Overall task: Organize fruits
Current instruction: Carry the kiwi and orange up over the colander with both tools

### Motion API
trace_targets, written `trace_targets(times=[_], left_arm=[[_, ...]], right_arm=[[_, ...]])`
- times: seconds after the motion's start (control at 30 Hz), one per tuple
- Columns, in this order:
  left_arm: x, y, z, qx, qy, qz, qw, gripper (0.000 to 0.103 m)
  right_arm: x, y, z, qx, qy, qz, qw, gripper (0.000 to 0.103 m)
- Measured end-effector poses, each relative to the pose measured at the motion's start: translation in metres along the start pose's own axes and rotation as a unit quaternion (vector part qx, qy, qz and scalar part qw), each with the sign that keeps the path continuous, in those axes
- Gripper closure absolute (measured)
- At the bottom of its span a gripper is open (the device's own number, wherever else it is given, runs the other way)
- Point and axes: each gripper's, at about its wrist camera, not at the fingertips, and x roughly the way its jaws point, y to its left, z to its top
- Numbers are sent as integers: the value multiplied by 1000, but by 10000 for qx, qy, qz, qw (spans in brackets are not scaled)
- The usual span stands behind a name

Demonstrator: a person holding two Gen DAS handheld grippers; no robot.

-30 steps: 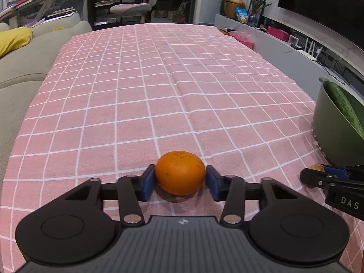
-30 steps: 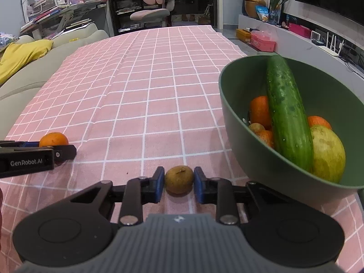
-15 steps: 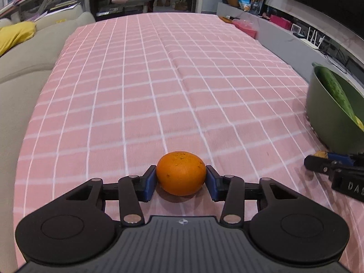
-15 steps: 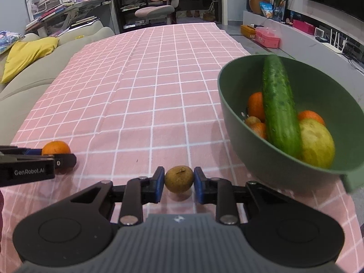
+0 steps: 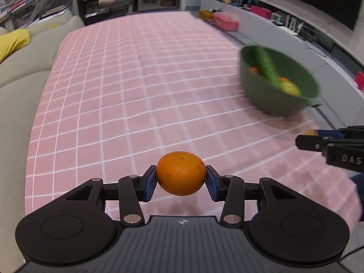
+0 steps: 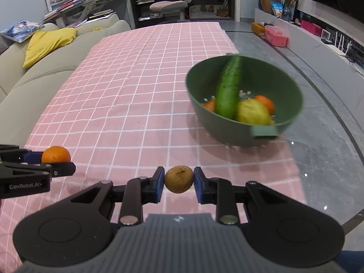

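Note:
My left gripper (image 5: 181,177) is shut on an orange (image 5: 181,173), held above the pink checked cloth (image 5: 136,79). From the right wrist view the same orange (image 6: 56,154) and left gripper (image 6: 56,162) show at the left edge. A small brown round fruit (image 6: 179,178) is clamped in my right gripper (image 6: 179,179), also lifted off the cloth. A green bowl (image 6: 289,86) stands ahead to the right, holding a cucumber (image 6: 228,88), a yellow-green fruit (image 6: 252,111) and oranges (image 6: 265,103). In the left wrist view the bowl (image 5: 261,91) is at the right, with the right gripper (image 5: 311,138) nearer, at the right edge.
A beige sofa (image 6: 56,68) with a yellow cushion (image 6: 47,43) runs along the cloth's left side. Grey floor (image 6: 318,113) lies right of the cloth edge, close behind the bowl. A TV bench (image 6: 318,36) with boxes lines the far right wall.
Both grippers have risen and drawn back with their fruits still clamped. The bowl now looks farther away and smaller in both views.

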Motion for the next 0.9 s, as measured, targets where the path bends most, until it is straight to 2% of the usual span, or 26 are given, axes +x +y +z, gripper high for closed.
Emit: trace_targets(times=[0.23,0.47,0.67,0.9], left_arm=[[-36,-48,21,387,-344,-193,9985,52],[-35,-78,35,599,-424,-292,9969,52],[-13,-107,57,825,-399,-418,9949,52],[33,-139,98,866,-342,-430,9947,52]], right_arm=[[-52,-24,-1,80,-213,53,9997,79],[-79,-40,2,150,-417,103,9990,79],[-81,-63,23,103,-509,87,9986,79],[-62,-101,75,-29,-537,52,9985,79]])
